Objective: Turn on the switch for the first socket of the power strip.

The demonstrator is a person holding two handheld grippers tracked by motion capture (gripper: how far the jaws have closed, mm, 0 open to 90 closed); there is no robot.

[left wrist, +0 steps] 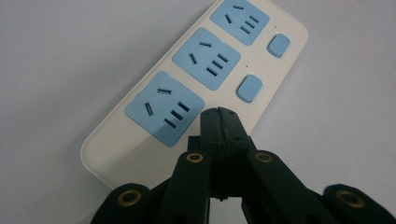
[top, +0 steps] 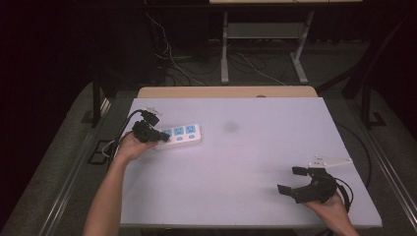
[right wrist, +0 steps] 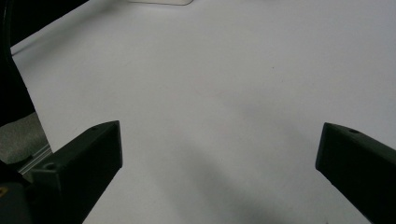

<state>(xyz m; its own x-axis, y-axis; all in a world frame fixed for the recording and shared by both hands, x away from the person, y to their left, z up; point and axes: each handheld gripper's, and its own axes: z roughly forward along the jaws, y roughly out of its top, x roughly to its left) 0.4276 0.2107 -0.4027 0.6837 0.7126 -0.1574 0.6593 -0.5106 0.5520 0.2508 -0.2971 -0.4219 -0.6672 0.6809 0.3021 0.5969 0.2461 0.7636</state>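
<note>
Your left gripper [top: 164,137] sits at the table's [top: 236,162] left edge, jaws pressed together with nothing between them, tips over the near end of the white power strip [top: 181,133]. That strip lies flat, blue sockets up. Your right gripper [top: 291,180] rests near the front right corner, jaws spread wide over bare surface.

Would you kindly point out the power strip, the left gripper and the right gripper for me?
power strip [left wrist: 201,74]: left gripper view, middle blue socket.
left gripper [left wrist: 218,122]: left gripper view, tips of its closed jaws.
right gripper [top: 293,180]: high view, gap between its open jaws.
</note>
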